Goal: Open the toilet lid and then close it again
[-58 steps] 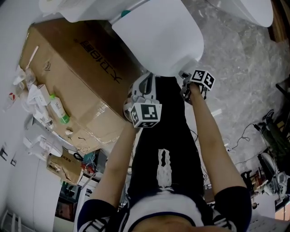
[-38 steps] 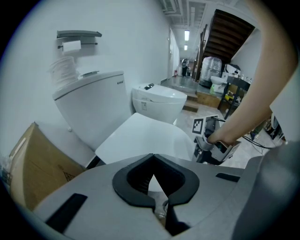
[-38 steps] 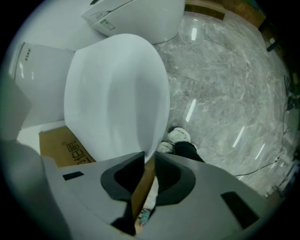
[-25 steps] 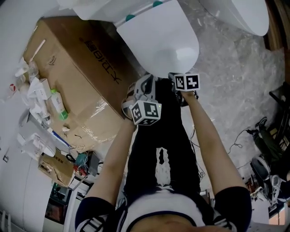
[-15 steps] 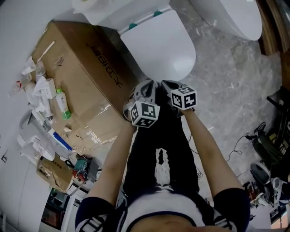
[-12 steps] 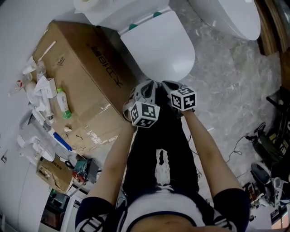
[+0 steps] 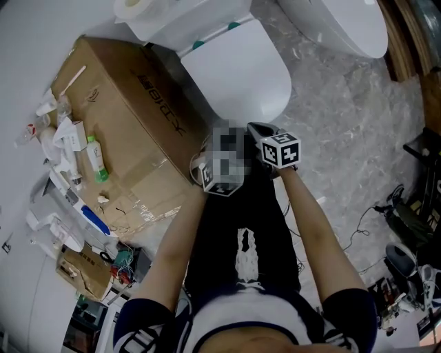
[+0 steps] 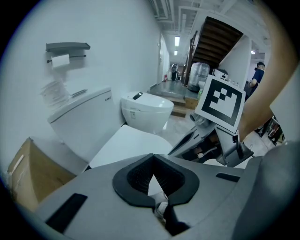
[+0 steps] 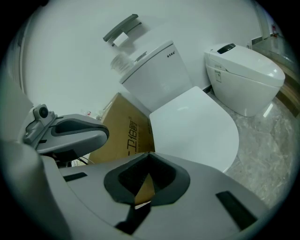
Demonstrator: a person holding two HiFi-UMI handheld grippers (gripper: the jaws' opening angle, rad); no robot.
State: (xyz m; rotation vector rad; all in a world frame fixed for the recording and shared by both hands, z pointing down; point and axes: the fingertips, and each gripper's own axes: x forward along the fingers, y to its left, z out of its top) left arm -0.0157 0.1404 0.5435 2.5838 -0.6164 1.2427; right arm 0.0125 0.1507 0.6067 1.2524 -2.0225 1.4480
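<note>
The white toilet lid [image 7: 238,72] lies flat and closed, with the tank [image 7: 172,17] behind it. Both grippers hang side by side over the person's lap, just in front of the lid's front edge and apart from it. My left gripper [image 7: 207,148] is partly under a blurred patch; in its own view the jaws [image 8: 153,180] are shut on nothing, with the lid [image 8: 126,145] beyond them. My right gripper [image 7: 260,129] is also shut and holds nothing [image 9: 146,180]. In the right gripper view the lid [image 9: 194,129] and tank [image 9: 157,77] lie ahead.
A large cardboard box [image 7: 131,110] stands against the toilet's left side, with bottles and clutter [image 7: 89,162] beyond it. A second toilet [image 7: 337,21] stands to the right on the marbled floor. Cables and gear [image 7: 406,220] lie far right. A paper holder [image 8: 65,49] hangs on the wall.
Both grippers have drawn back from the lid's front edge and risen, the right one closing in beside the left. The lid has stayed down and both grippers stayed shut.
</note>
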